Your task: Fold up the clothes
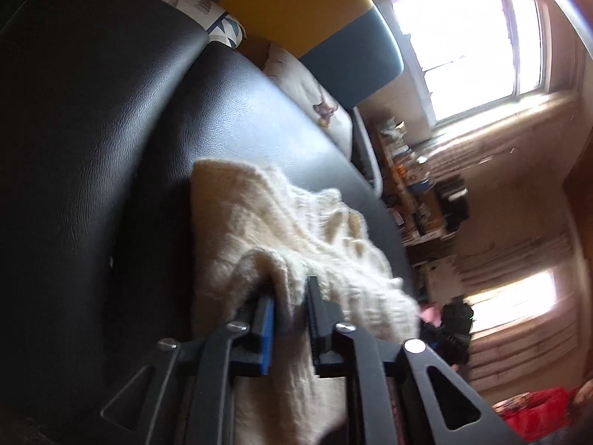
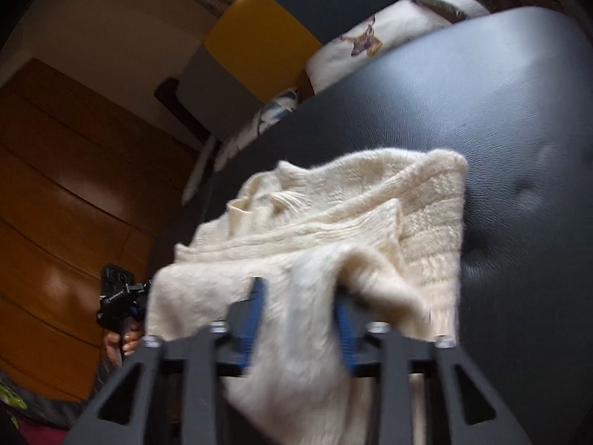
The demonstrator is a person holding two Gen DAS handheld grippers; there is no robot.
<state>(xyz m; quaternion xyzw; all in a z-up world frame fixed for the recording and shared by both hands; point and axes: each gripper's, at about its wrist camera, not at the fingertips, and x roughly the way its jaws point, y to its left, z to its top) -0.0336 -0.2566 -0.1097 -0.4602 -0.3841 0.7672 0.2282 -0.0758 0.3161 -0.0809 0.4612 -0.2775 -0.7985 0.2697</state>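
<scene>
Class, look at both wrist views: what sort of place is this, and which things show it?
Most likely a lived-in room at home, perhaps a bedroom. A black leather seat bears the cream knitted sweater; printed cushions lie behind it, a window lights a cluttered shelf, and wooden wardrobe doors stand nearby.

A lived-in home room: black leather sofa (image 1: 92, 111), printed cushions (image 2: 370, 44), wooden wardrobe (image 2: 55, 185), sunlit window (image 1: 474, 48).

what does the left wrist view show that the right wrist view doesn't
Only the left wrist view shows the bright window and a cluttered shelf. Only the right wrist view shows the wooden wardrobe and the left tool in a hand. Both show the cream sweater lying on black leather, with each view's own tool gripping its fabric, and a yellow panel.
</scene>
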